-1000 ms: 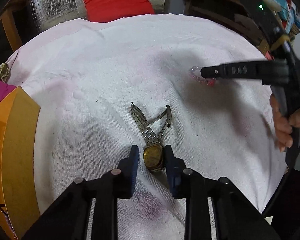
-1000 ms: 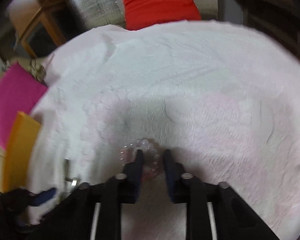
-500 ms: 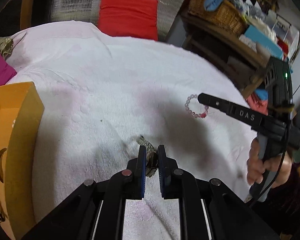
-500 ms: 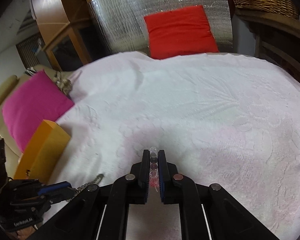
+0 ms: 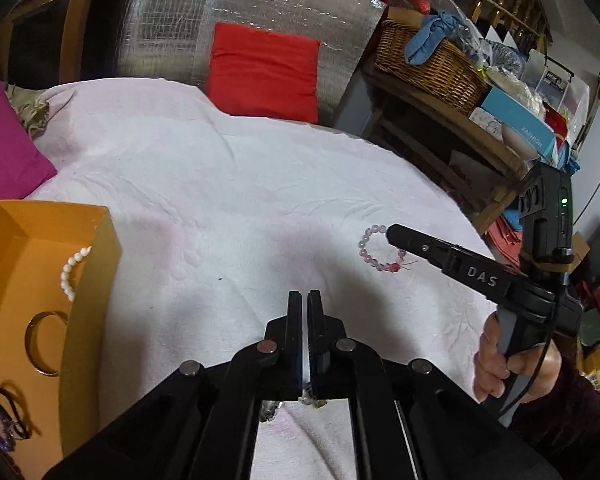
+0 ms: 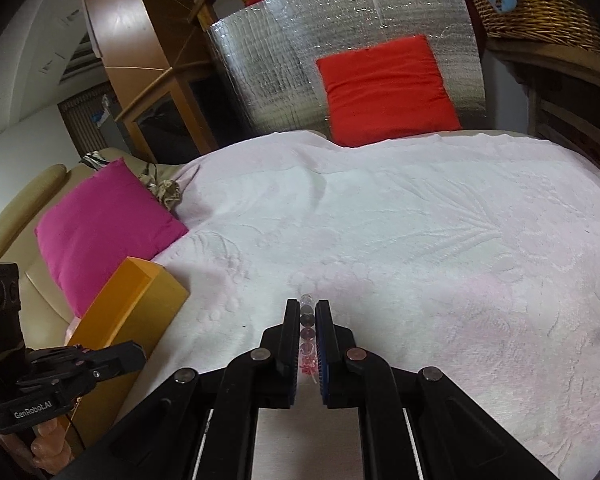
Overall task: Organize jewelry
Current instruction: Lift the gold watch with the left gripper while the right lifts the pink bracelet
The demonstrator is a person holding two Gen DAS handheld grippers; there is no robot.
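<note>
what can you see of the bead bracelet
The bead bracelet is a small loop of translucent pale pink and clear round beads with a red bead and thread tassel at one end. It hangs off the white cloth, pinched edge-on in the shut right hand-held gripper.

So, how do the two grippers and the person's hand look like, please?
Both grippers are black. The left gripper has blue pads and round silver pivot pins. The right gripper is marked "DAS" in white, carries a black box with a green light, and has a thin black cable. The right hand is bare, with a dark maroon sleeve.
</note>
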